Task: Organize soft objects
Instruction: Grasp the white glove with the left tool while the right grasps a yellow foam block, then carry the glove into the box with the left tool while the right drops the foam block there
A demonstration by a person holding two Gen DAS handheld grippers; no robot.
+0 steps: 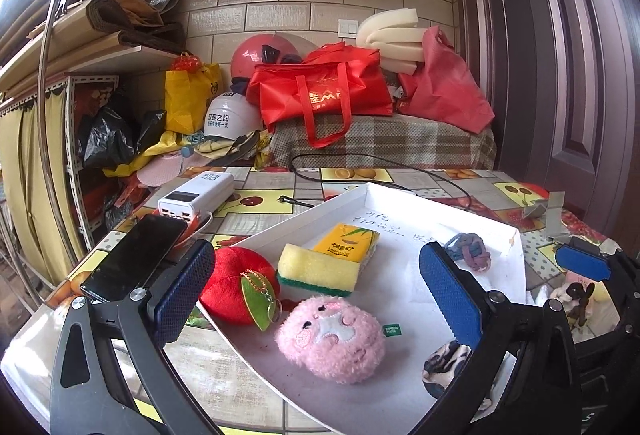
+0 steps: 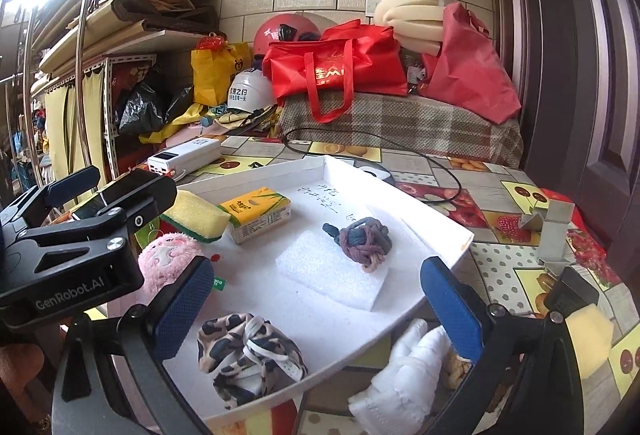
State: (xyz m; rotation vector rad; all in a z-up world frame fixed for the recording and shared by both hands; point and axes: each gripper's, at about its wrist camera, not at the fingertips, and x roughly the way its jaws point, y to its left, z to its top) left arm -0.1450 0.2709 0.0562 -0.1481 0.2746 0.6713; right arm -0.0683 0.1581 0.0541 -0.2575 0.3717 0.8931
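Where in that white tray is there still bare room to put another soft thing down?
The white tray is bare at its far corner beyond the rope knot, and between the foam pad and leopard pouch. The left side is crowded: sponge, tissue pack, pink plush.

Both wrist views close above the shared white tray point(image 1: 516, 247) (facing the wall).

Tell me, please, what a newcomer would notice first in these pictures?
Probably the white tray on the fruit-patterned table, holding a fluffy pink plush, a yellow sponge and a knotted rope ball. Behind it, a bright red bag tops the cluttered bench.
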